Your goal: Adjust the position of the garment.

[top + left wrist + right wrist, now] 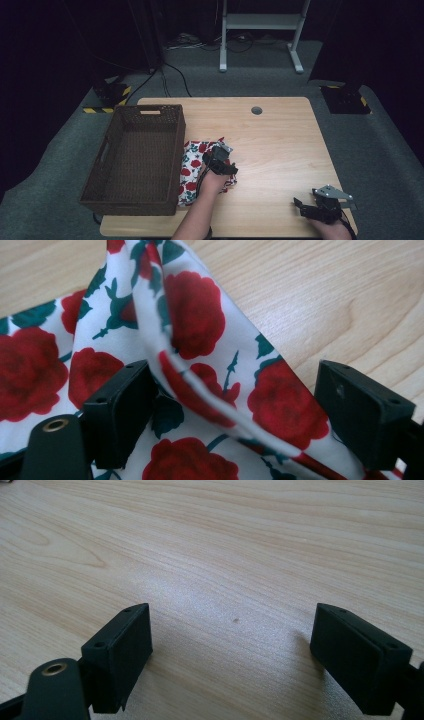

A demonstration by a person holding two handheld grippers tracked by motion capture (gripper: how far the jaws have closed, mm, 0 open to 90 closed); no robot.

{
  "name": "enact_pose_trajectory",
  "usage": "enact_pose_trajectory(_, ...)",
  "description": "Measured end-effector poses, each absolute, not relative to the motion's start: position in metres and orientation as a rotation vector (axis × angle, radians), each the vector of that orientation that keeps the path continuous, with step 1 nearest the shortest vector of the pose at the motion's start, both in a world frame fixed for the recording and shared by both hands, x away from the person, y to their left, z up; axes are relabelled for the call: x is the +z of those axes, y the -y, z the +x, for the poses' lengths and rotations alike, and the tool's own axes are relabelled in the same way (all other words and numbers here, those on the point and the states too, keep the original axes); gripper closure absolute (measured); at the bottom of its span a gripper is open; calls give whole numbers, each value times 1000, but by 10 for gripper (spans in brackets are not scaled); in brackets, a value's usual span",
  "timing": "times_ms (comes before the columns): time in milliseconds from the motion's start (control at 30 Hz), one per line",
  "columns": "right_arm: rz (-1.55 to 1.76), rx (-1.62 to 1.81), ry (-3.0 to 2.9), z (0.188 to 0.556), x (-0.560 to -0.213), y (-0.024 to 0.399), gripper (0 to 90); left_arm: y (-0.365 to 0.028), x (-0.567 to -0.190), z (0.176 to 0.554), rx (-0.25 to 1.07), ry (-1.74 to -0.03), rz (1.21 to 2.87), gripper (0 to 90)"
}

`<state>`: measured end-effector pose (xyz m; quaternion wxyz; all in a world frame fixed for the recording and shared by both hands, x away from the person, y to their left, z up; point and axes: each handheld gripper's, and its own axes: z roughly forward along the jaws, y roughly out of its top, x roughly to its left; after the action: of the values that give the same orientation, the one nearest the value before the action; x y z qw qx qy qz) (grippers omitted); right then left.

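Black jaws of left gripper (235, 415) sit closest to lens in the left gripper view, standing wide apart w/ a raised fold of the white cloth printed w/ red roses and green leaves (200, 330) running up between them; pads not pressing on it, so nothing clamped yet. High view puts left gripper (219, 161) over that cloth (191, 172), which lies crumpled on the light wooden table (280, 145), its left edge touching or just beside the dark brown woven rectangular basket (137, 157). Basket interior looks bare, as far as weave and shadow allow. Right gripper (232, 665) also wide apart, nothing between jaws, bare wood beneath; high view shows it (305, 207) parked near front right corner of table, well apart from cloth. Judgement: step in hand is pick-up of cloth, likely for transfer to basket. Risks: (1) fold is thin and loose, so jaws closing too high would catch a single layer or miss, and cloth would slip on lift; (2) closing too low drives pads into tabletop and drags fabric; (3) cloth hem near basket wall could snag on rim during lift, tipping or shifting basket; (4) one-point grip leaves rest hanging, may trail outside basket when dropped.
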<state>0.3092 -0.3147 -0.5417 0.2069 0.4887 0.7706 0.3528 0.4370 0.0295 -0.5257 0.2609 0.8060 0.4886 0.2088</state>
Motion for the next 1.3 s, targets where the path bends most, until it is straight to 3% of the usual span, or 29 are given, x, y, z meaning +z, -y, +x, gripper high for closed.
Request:
enact_pose_trajectory(100, 1364, 985, -2146, 309, -542, 315, 169, -32, -525, 438, 552, -1311, 2192, 179)
enact_pose_trajectory(200, 1366, 987, -2145, 309, -542, 315, 169, -37, -523, 438, 525, -1306, 2195, 251)
enact_pose_trajectory(500, 1365, 983, -2144, 309, -542, 315, 172, -40, -519, 436, 603, -1297, 2235, 649)
enact_pose_trajectory(600, 1364, 981, -2144, 309, -542, 315, 172, -41, -520, 434, 655, -1286, 2254, 738)
enact_pose_trajectory(733, 1365, 983, -2144, 309, -542, 315, 172, -38, -520, 432, 714, -1257, 2299, 793)
enact_pose_trajectory(967, 1365, 986, -2145, 309, -542, 315, 170, -38, -523, 427, 761, -1243, 2276, 813)
enact_pose_trajectory(1300, 1334, 954, -2167, 309, -542, 311, 148, -45, -506, 413, 695, -1194, 2145, 818)
